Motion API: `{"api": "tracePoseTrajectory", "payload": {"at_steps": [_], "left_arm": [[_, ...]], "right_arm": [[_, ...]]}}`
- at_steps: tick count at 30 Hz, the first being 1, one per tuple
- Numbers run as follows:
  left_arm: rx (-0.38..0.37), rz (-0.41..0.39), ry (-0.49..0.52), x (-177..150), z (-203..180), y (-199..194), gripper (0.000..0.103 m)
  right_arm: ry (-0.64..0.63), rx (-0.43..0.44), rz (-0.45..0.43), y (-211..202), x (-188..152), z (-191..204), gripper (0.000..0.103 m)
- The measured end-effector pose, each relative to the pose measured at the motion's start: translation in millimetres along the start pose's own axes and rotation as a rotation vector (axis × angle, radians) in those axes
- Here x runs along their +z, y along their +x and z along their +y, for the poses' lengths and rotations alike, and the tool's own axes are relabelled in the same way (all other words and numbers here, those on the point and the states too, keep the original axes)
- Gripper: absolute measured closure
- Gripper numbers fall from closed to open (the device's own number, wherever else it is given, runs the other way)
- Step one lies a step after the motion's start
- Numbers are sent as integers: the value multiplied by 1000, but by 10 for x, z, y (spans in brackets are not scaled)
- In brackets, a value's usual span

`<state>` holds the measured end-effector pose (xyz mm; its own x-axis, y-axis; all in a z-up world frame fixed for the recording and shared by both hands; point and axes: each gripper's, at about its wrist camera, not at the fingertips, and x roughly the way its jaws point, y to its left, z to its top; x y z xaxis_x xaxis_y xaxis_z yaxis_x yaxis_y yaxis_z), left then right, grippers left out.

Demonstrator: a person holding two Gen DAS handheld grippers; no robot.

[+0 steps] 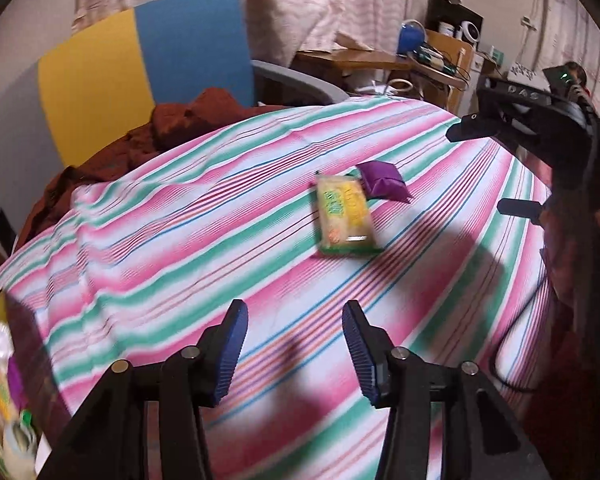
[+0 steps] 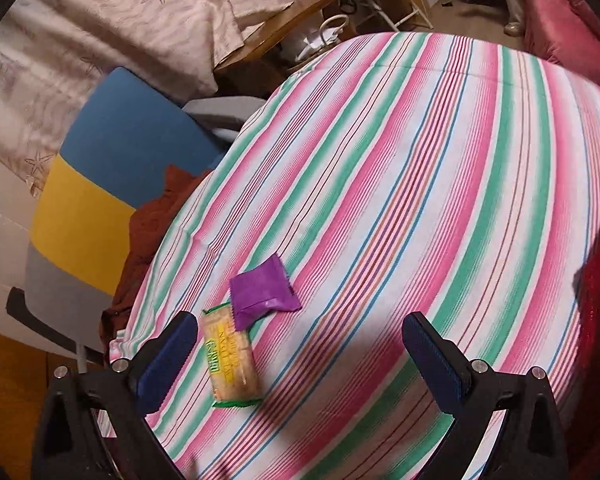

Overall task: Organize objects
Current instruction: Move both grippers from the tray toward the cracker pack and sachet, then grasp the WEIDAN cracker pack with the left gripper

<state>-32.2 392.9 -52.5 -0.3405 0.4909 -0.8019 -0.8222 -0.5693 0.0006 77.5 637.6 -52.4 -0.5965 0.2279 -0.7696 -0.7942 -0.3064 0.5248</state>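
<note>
Left wrist view first: the left gripper [image 1: 296,344] is seen spread apart with nothing pinched between its blue pads [image 1: 230,354], hovering over the striped tablecloth [image 1: 180,240]. Up at about 12 o'clock from it, a bit toward 1, the yellow-green cracker pack [image 1: 346,216] is lying flat on the cloth, and the purple packet [image 1: 382,182] is tucked right against its far end, apparently touching. Over at 2 to 3 o'clock the right gripper [image 1: 496,164] is seen from the side, held above the table's edge, fingers parted. Down at 8 o'clock a blurry open box of snacks [image 1: 8,400] is caught at the frame's edge; contents can't be made out properly. Right wrist view: the right gripper [image 2: 300,354] is spread wide and empty too, with the cracker pack [image 2: 230,360] sitting just inside its left finger [image 2: 168,364], at roughly 10 o'clock from the gap's middle. The purple packet [image 2: 264,290] is overlapping the pack's far end at 11 o'clock. Beyond the table, a blue-and-yellow chair [image 2: 100,184] with a rust-red cloth [image 2: 152,232] draped on it is seen at 10 o'clock.
</note>
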Motion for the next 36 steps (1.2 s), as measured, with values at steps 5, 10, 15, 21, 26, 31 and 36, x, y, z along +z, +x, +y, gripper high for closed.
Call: {"api": "tracePoseTrajectory", "payload": {"at_steps": [5,10,15,21,26,31,36], "left_arm": [[-38,18,24,281,-115,294,43],[-46,32,51,501,-220,567,41],[-36,48,96,652,-345,821,39],[-24,75,122,768,-458,1079,39],[-20,116,102,784,-427,1293,42],[-32,89,56,669,-241,1197,55],[5,74,-1,336,-21,957,55]], "right_arm": [[-19,25,17,22,-23,51,0],[7,53,28,27,-3,13,0],[36,62,42,49,9,-29,0],[29,58,59,97,2,-14,0],[27,46,62,121,5,-24,0],[16,26,76,187,14,-29,0],[4,11,94,235,2,-27,0]]}}
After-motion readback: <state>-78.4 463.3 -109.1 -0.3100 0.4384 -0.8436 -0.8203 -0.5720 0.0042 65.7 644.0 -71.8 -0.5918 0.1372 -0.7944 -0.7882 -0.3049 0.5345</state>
